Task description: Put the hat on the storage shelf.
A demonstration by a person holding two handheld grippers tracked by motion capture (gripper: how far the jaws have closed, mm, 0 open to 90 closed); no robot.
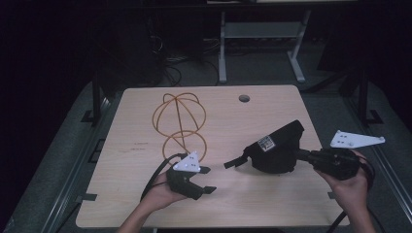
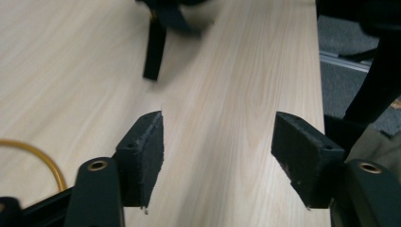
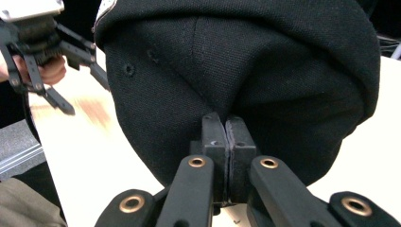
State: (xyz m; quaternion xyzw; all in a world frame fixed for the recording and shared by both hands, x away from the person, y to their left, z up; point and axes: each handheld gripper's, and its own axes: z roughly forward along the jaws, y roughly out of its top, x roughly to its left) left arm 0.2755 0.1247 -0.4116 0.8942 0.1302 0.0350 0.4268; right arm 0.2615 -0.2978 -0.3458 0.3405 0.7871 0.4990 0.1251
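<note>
**Over right half of surface: cap pinched & lifted, left side free**

Toward right edge of surface (image 1: pixel 145 204), black cap (image 1: pixel 277 148) held up off the wood by right hand-held gripper (image 1: pixel 302 155). Jaws pressed together on a fold of fabric at cap's back/crown, seen close in right gripper view (image 3: pixel 226 127) w/ cloth bunched between the pads. Gripped there probably because thin fabric gives a firm pinch, while stiffer parts hang free. Strap (image 1: pixel 235 163) dangles from cap's left side toward surface, loose, touching nothing clearly.

Near front-center of surface, left hand-held gripper (image 1: pixel 206 180) spread, nothing between pads; bare wood between them in left gripper view (image 2: pixel 217 156). Aimed roughly toward cap, near but apart from it. Likely kept open & low to take hold of strap or brim next – a guess, not seen.

Farther back on left half, orange wire frame (image 1: pixel 179 121) w/ loops, standing well apart from cap, untouched. Bit of orange loop at edge of left gripper view (image 2: pixel 42 158), beside left jaw, not held.

Risk, as judged: single pinch point, so cap could swing or slip if moved fast.
</note>
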